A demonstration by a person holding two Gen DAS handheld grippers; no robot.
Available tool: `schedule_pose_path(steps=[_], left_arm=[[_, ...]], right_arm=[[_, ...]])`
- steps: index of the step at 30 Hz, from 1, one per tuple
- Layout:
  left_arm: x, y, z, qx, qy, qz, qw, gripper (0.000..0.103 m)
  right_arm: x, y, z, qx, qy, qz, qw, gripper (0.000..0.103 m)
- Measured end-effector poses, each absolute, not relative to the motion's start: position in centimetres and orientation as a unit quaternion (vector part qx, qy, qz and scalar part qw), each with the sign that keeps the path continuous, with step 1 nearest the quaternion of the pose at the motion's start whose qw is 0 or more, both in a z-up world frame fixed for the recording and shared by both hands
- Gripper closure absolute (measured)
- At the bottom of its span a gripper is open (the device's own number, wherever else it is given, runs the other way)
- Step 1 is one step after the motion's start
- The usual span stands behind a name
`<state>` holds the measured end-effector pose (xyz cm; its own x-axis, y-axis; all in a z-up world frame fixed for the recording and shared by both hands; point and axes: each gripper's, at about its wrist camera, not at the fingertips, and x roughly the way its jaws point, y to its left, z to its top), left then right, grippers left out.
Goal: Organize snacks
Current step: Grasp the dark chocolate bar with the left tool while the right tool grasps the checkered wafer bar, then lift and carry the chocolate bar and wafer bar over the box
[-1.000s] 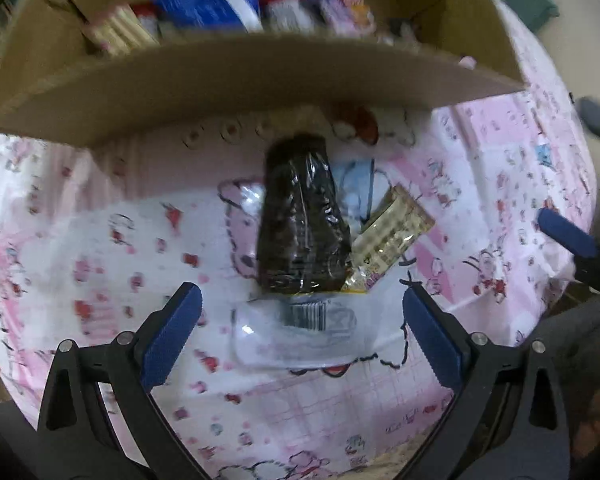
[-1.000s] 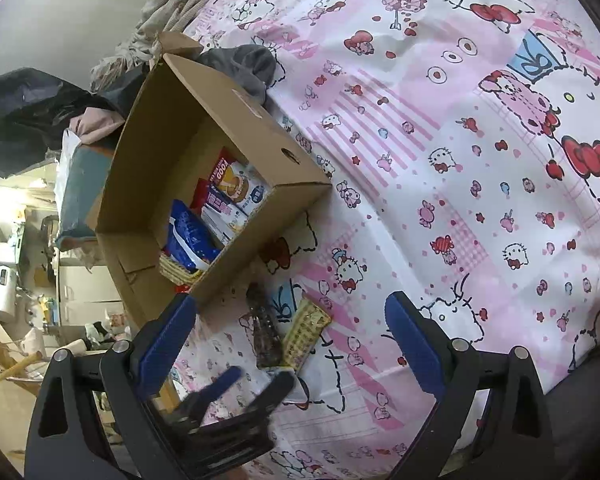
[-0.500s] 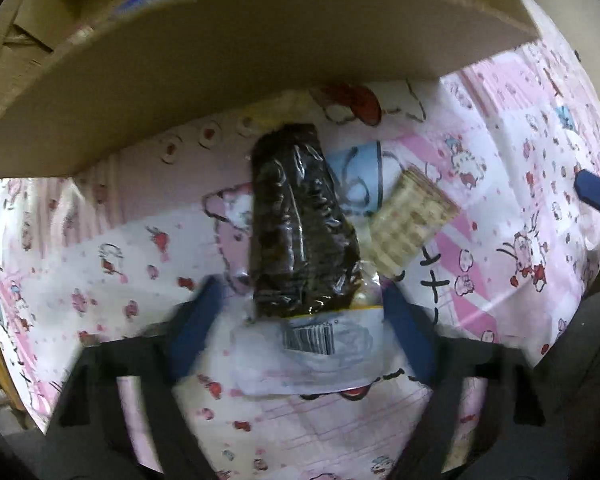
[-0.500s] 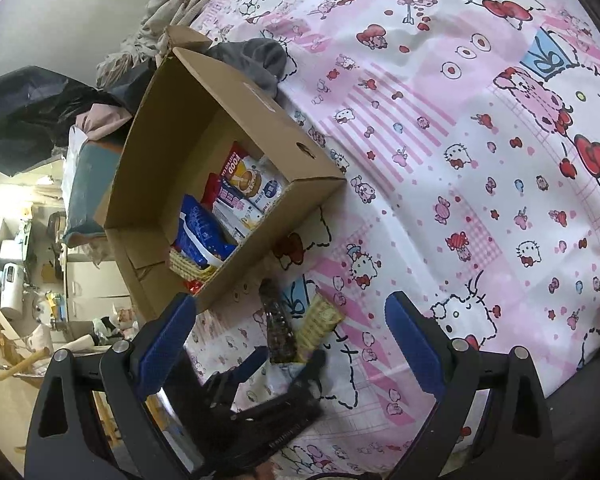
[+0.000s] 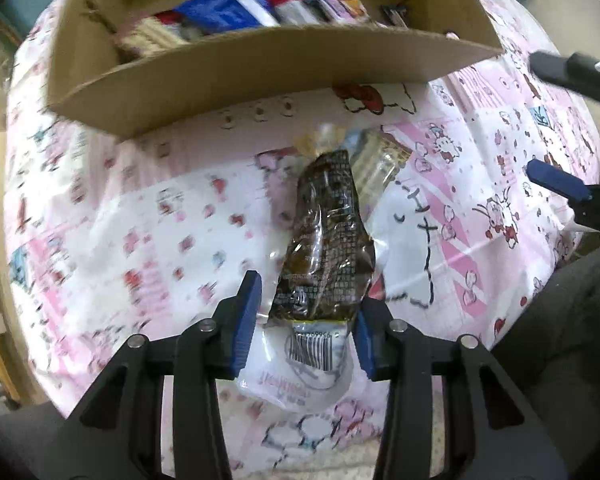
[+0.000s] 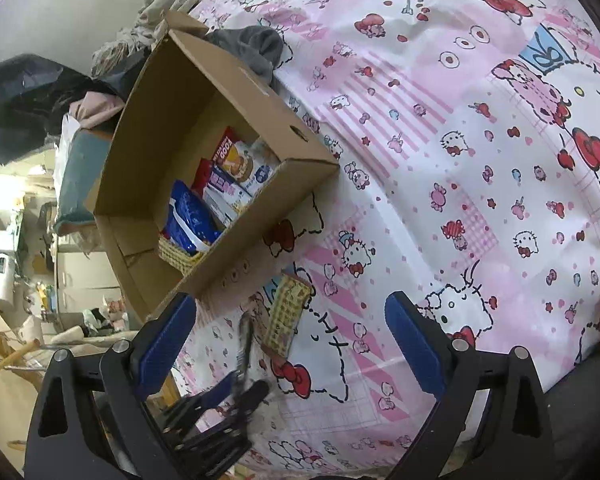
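Note:
My left gripper (image 5: 306, 326) is shut on the near end of a dark brown snack packet (image 5: 326, 240) in clear wrap, held lifted off the pink cartoon-print sheet (image 5: 140, 220). A yellow wafer packet (image 5: 380, 166) lies on the sheet behind it, also in the right wrist view (image 6: 286, 314). The open cardboard box (image 5: 260, 68) just beyond holds several snack packs, among them a blue bag (image 5: 224, 12). My right gripper (image 6: 292, 344) is open and empty, hovering above the sheet; the left gripper (image 6: 236, 394) with the packet shows below it.
The box (image 6: 204, 152) sits at the bed's left side. Grey clothing (image 6: 256, 48) and a black bag (image 6: 24, 100) lie behind it. A cluttered room floor shows past the bed's left edge.
My left gripper has closed on the dark packet and lifted it; the view has pulled back so the box's inside shows again. The right gripper has stayed open, shifting slightly.

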<state>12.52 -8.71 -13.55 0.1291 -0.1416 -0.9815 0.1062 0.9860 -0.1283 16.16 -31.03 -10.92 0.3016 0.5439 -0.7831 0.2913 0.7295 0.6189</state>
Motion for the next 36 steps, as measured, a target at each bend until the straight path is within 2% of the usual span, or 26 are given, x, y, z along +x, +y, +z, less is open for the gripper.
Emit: schedule_pose_path(steps=[4,5,7,8,9,11,16,19,21,23,30,36], left_arm=[[10.4,-6.1,-11.7,-0.03,0.654,-0.074,0.752,0.072],[10.3,-5.3,-11.5,-0.032,0.654,-0.067,0.753,0.078],[10.0,-3.7,-11.8,-0.048,0.66,-0.051,0.748,0.082],[10.4,-3.9,-12.5,-0.052,0.665,-0.045,0.744,0.087],[10.5,-3.3,-13.0,-0.06,0.67,-0.035,0.739,0.089],[10.6,-2.8,-13.7,-0.072,0.674,-0.029,0.735,0.089],[11.1,-2.8,-14.0,-0.08,0.671,-0.034,0.737,0.09],[11.8,-3.4,-14.6,-0.089,0.671,-0.035,0.735,0.093],[11.9,-3.8,-14.3,-0.081,0.665,-0.036,0.742,0.094],[11.7,-3.9,-14.0,-0.079,0.659,-0.037,0.747,0.094],[10.1,-3.2,-11.2,-0.084,0.635,-0.041,0.767,0.094],[7.2,-1.7,-8.8,-0.096,0.619,-0.047,0.778,0.094]], right_arm=[[16.1,-29.6,-11.8,0.333,0.61,0.106,0.711,0.005],[16.0,-29.1,-12.0,0.329,0.618,0.112,0.706,0.006],[16.1,-27.5,-12.7,0.305,0.634,0.121,0.7,0.013],[16.2,-26.7,-13.0,0.292,0.641,0.124,0.699,0.022],[16.4,-25.7,-13.4,0.277,0.649,0.128,0.696,0.025],[17.0,-23.6,-14.4,0.251,0.665,0.134,0.69,0.03],[17.9,-20.2,-17.1,0.198,0.688,0.107,0.689,0.031],[18.1,-18.8,-16.8,0.156,0.674,0.1,0.715,0.033],[18.0,-18.3,-16.4,0.116,0.663,0.096,0.733,0.067],[17.8,-18.9,-16.6,0.116,0.653,0.095,0.742,0.074],[16.6,-21.0,-14.9,0.16,0.643,0.133,0.737,0.076],[14.3,-22.2,-11.1,0.201,0.618,0.179,0.739,0.076]])
